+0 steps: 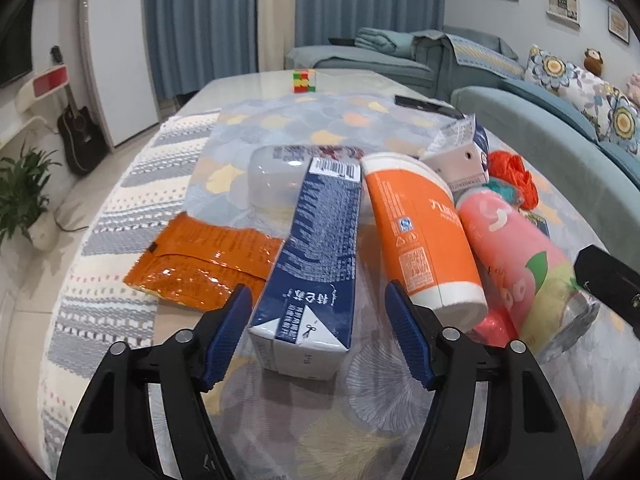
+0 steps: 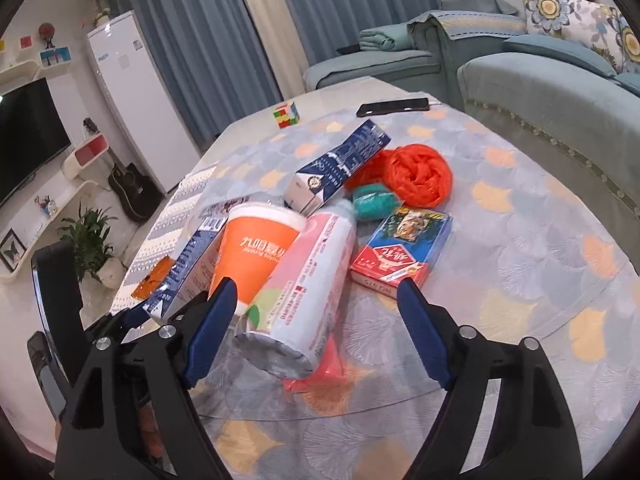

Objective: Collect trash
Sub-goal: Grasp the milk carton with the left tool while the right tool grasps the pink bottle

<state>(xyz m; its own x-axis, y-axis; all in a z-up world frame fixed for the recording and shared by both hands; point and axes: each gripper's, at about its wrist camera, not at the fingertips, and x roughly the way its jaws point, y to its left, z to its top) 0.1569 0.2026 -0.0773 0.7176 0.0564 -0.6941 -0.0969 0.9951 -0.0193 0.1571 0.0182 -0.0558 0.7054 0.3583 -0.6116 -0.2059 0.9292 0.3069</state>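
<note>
A pile of trash lies on the patterned tablecloth [image 1: 304, 128]. My left gripper [image 1: 317, 288] is open around the near end of a lying dark-blue milk carton [image 1: 320, 248], with a gap to its right pad. Beside the carton lie an orange paper cup [image 1: 420, 232], a pink bottle [image 1: 516, 256] and an orange snack wrapper [image 1: 200, 264]. My right gripper [image 2: 316, 283] is open astride the base of the pink bottle [image 2: 304, 280], with free space on its right side. The orange cup [image 2: 256, 252] leans against the bottle's left.
Farther back lie a second small carton [image 2: 340, 168], a red plastic bag [image 2: 416, 176], a teal wad [image 2: 376, 200] and a red-and-blue box [image 2: 400, 252]. A phone [image 2: 392, 107] and a puzzle cube [image 2: 287, 115] sit at the far end. A sofa [image 2: 540, 112] borders the table's right.
</note>
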